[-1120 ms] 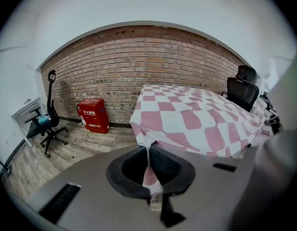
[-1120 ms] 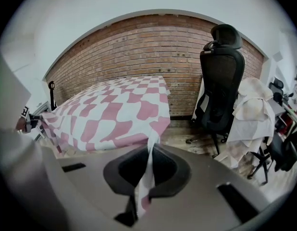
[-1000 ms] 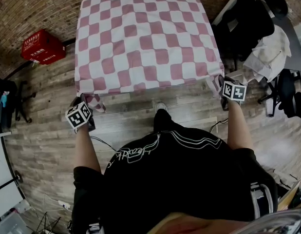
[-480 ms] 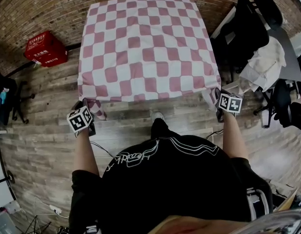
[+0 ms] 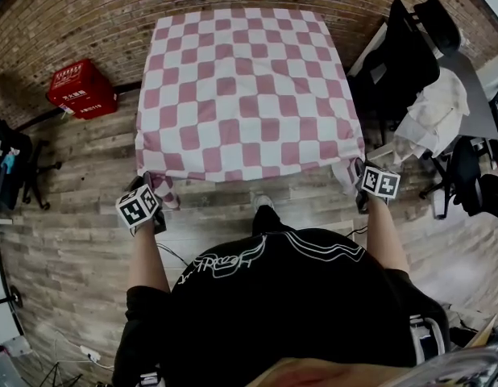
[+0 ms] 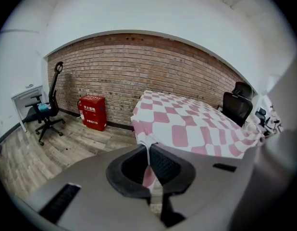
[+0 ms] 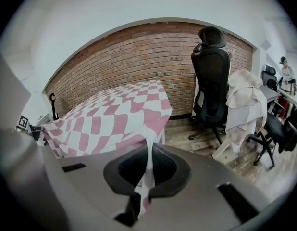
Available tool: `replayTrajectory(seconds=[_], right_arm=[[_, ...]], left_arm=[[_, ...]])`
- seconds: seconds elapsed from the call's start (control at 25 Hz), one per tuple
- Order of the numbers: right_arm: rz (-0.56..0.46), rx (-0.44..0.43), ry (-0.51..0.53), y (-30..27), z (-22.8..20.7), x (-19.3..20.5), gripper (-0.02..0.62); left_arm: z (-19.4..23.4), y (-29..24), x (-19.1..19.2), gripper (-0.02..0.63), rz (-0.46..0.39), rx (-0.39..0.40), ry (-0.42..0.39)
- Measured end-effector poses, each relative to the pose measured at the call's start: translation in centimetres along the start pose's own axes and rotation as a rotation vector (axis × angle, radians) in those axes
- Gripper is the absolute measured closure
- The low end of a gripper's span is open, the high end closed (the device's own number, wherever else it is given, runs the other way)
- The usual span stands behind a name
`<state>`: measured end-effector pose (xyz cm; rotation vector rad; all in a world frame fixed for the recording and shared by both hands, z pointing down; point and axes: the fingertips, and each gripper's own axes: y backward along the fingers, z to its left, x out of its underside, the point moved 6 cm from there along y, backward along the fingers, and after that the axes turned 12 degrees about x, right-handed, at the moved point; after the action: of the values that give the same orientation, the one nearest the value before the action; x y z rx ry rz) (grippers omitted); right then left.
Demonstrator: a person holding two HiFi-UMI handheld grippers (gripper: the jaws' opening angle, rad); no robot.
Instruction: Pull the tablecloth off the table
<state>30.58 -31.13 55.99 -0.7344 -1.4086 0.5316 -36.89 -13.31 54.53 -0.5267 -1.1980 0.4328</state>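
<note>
The tablecloth [image 5: 249, 95], checked pink and white, lies spread over the surface and hides it completely. Its near edge hangs just ahead of both grippers. It looks like thin, soft fabric: light and limp, likelier to bunch and slide than to come away as a flat sheet. The sensible holds are the two near corners, and that is where it is taken.

The left gripper [image 6: 149, 170] has its jaws closed on the near left corner, with a pinched fold of cloth running up from between the pads to the draped edge. The right gripper [image 7: 147, 172] is likewise clamped on the near right corner, its fold drawn up toward the cloth ahead of it. An even pull on both corners should bring the cloth off in one piece. An uneven pull would probably skew it or let a thin corner slip from the pads.

Ahead of the left gripper and to its left, a red box [image 6: 92, 112] stands against the brick wall [image 6: 139, 66]. To the right of the right gripper stands a black office chair [image 7: 212, 81], with a pale cloth [image 7: 244, 105] draped just beside it.
</note>
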Motion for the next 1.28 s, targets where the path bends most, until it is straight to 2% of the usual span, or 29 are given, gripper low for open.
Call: replayTrajectory(seconds=[0.16,0.28,0.6,1.0,1.28], right_arm=[[0.005,0.009,0.011,0.2,0.2,-0.9,0.598],[0.002,0.011,0.013,0.9,0.5,0.2,0.598],[-0.002,0.013,-0.01,2.4,0.9,1.4,0.598],[-0.016,-0.009,-0.056,3.9,2.1,0.7,0.598],[-0.028,-0.011,-0.082,5.1,3.0,1.4,0.598]], left_arm=[[-0.7,0.3,-1.1,0.598,0.0,0.011,0.002],[-0.9,1.2,-0.2,0.598,-0.009,0.023,0.007],[-1.2,2.7,0.0,0.598,-0.028,0.047,0.033],[-2.4,4.0,-1.8,0.598,-0.035,0.085,0.01],[-3.0,5.2,-1.5,0.598,-0.065,0.131,0.022]])
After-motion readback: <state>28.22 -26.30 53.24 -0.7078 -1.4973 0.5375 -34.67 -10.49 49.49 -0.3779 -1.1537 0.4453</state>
